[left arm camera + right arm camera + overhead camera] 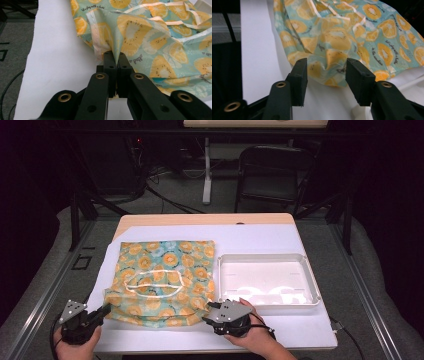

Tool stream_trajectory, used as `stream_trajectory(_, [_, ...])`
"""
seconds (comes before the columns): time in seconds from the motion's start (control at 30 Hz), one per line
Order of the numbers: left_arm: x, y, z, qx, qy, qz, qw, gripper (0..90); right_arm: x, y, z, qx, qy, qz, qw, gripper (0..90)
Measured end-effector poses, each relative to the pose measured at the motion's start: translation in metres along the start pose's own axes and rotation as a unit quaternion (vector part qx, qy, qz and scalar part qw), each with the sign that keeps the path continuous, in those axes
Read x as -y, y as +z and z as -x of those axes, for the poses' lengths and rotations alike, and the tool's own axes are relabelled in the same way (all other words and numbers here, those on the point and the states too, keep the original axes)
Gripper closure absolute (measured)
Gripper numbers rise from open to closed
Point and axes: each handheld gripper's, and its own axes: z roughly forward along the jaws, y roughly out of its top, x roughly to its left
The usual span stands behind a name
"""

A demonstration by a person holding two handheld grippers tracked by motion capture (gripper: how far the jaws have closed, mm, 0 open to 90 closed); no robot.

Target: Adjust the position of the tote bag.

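A teal bag printed with orange slices (165,280) lies flat on the white-covered table (260,235), its white handle on top. At the bag's near left corner my left gripper (106,308) has its jaws pinched together on a raised fold of the fabric (150,37); the pinch sits at the fingertips (113,56). My right gripper (209,313) is at the bag's near right corner. Its jaws (327,66) stand apart, with a bunched-up corner of the bag (337,37) between them and the pads clear of the cloth.
An empty white plastic tray (267,256) sits just right of the bag. The table's front edge runs under both hands. A black chair (272,170) and a stand leg are on the floor beyond the far edge.
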Motion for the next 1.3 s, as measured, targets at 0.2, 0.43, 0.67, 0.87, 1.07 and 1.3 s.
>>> stream_trajectory(0.2, [-0.001, 0.001, -0.001, -0.001, -0.003, 0.001, 1.0, 88.9, 0.003, 0.004, -0.004, 0.016, -0.042, -0.02, 0.9988, 46.3])
stream_trajectory(0.43, [-0.001, 0.001, -0.002, 0.001, -0.006, -0.001, 1.0, 88.8, 0.007, 0.003, -0.004, 0.029, -0.071, -0.03, 0.9967, 45.1])
stream_trajectory(0.67, [-0.001, 0.003, -0.002, 0.004, -0.004, -0.003, 1.0, 88.6, 0.01, 0.002, 0.001, 0.04, -0.076, -0.035, 0.9957, 45.0])
stream_trajectory(0.87, [0.0, 0.004, 0.001, 0.009, 0.003, -0.003, 0.9999, 88.1, 0.01, 0.004, -0.001, 0.048, -0.098, -0.027, 0.9937, 42.2])
stream_trajectory(1.07, [0.001, 0.004, 0.004, 0.011, 0.01, -0.004, 0.9999, 87.8, 0.008, 0.008, -0.005, 0.052, -0.134, -0.023, 0.9893, 41.1])
stream_trajectory(1.3, [0.002, 0.004, 0.005, 0.009, 0.012, -0.008, 0.9999, 87.8, 0.006, 0.014, -0.009, 0.049, -0.169, -0.027, 0.984, 41.7])
